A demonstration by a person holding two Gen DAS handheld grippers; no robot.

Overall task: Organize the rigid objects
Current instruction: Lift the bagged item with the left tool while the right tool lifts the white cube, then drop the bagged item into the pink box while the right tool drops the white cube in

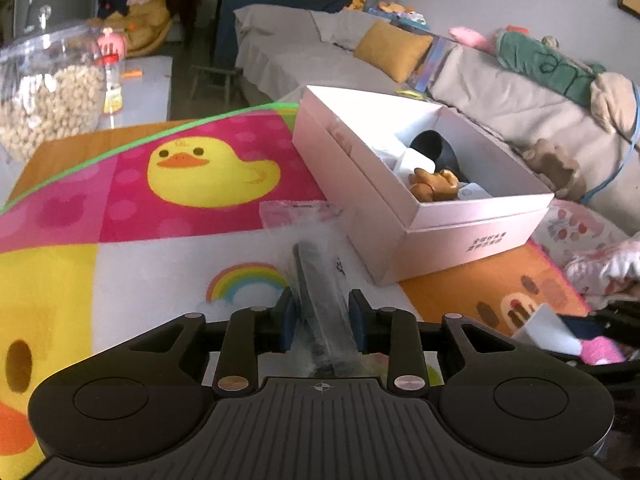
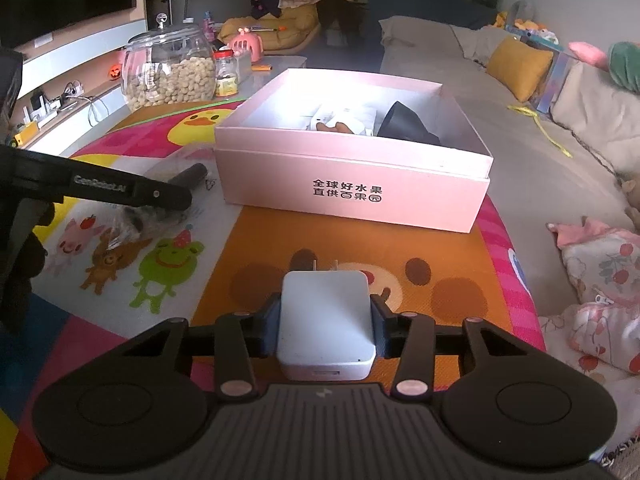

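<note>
Carrying both items into the pink box [image 2: 352, 184] is the step in hand, as far as these views let me judge. The right hand-held gripper [image 2: 326, 320] has its pads pressed against the two sides of a white plug charger [image 2: 326, 316], whose prongs point forward toward the box; the charger sits just on the near side of the box, over the orange panel of the play mat [image 2: 400, 240]. The left hand-held gripper [image 1: 322, 316] is nearly closed around a dark, slim object in a clear plastic bag [image 1: 316, 280]; the left pad looks to be on it, while on the right I can only see crinkled wrapping, so how firm that hold is I cannot tell. That bag lies beside the box's near left corner. Inside the box there are already a brown toy figure [image 1: 434, 184], a black rounded item [image 1: 430, 146] and some white pieces. To do this well, each hand should clear the box wall before moving across, and lower its load into a bare patch of the box floor, away from those contents. The bagged piece may slip in its loose film, so it wants a slow, level carry.
</note>
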